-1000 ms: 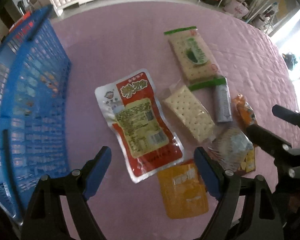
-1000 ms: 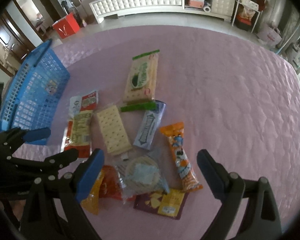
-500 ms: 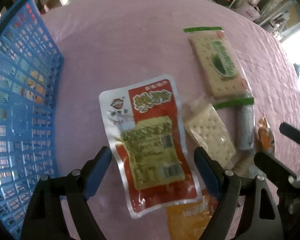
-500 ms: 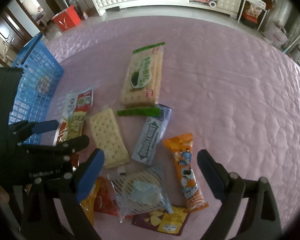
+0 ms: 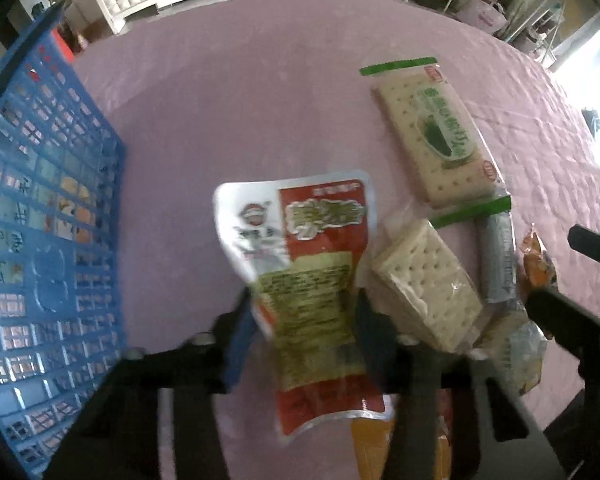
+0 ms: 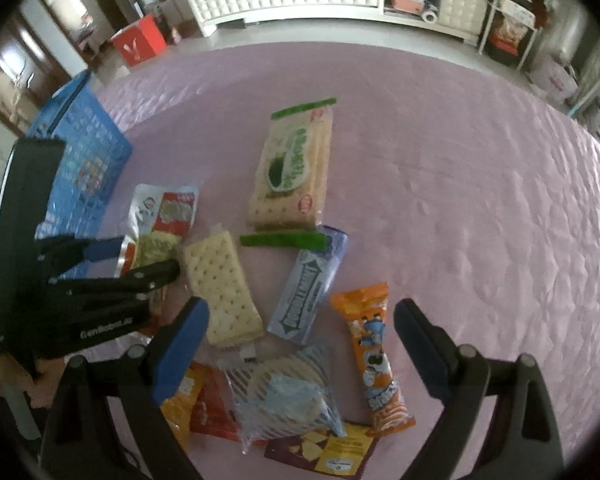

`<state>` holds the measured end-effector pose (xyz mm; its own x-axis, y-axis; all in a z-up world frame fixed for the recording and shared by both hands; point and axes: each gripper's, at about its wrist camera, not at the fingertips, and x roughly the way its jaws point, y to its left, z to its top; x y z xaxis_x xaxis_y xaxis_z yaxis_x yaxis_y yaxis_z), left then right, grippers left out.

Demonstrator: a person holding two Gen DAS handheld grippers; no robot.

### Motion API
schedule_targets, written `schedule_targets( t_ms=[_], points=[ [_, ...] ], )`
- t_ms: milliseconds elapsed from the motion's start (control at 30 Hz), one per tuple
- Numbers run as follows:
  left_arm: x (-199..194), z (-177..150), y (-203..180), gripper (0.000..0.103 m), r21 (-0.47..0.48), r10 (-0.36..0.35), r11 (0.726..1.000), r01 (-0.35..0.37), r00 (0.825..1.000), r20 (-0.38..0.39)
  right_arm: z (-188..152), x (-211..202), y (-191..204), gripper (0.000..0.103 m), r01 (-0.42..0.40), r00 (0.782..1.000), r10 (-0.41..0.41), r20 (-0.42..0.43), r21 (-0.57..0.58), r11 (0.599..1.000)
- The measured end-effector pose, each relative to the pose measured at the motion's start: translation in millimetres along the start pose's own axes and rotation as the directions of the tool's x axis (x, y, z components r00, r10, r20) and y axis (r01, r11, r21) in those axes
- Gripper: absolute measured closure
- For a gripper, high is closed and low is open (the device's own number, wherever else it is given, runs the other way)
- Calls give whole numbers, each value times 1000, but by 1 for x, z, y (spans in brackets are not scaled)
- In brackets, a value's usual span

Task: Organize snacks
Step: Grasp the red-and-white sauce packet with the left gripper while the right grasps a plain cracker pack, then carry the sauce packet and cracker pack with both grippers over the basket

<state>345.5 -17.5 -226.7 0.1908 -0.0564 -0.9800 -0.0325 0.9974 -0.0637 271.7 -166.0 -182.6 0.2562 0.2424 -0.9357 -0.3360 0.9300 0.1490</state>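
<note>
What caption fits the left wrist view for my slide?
Left gripper closing on a red-and-silver snack pouch beside the blue basket on a pink cloth.

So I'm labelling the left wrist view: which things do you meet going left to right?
Blue basket → red-and-white pouch between the closing left gripper → plain cracker pack → silver gum pack → orange snack.

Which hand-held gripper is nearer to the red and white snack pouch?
Left. The left hand-held gripper is closing around the red and white snack pouch; the right hand-held gripper hovers over other snacks, apart.
</note>
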Motion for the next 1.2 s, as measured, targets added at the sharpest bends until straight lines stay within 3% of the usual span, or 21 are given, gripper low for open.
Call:
schedule_targets(
  t_ms=[233, 433, 533, 800, 933, 1033, 1100, 1200],
  points=[
    [-9, -7, 18, 68, -13, -47, 999, 48, 999, 10, 8, -6, 5, 17, -52, 999, 52, 11, 31, 998],
    [-25, -24, 13, 68, 26, -42, 999, 40, 998, 45, 13, 7, 32, 22, -87, 996, 82, -48, -128, 988],
    [-30, -36, 15, 68, 58, -29, 998, 26, 998, 47, 12, 17, 44, 24, -64, 996, 49, -71, -223, 973],
    [-34, -45, 21, 69, 54, -31, 998, 29, 999, 44, 20, 46, 61, 28, -95, 990, 65, -126, -250, 963],
    [-34, -46, 23, 69, 77, -11, 997, 7, 999, 51, 18, 59, 67, 30, -76, 989, 35, -143, -288, 955],
    [-33, -52, 20, 70, 87, -17, 996, 12, 999, 52, 13, 67, 71, 39, -82, 986, 34, -161, -307, 948],
    [-28, -62, 13, 70, 96, -16, 995, 10, 998, 58, 10, 72, 74, 54, -63, 988, 12, -151, -335, 940],
    [-35, -70, 0, 71, 117, -22, 993, 14, 997, 73, 6, 72, 78, 56, -46, 993, 2, -122, -359, 932]
  ],
)
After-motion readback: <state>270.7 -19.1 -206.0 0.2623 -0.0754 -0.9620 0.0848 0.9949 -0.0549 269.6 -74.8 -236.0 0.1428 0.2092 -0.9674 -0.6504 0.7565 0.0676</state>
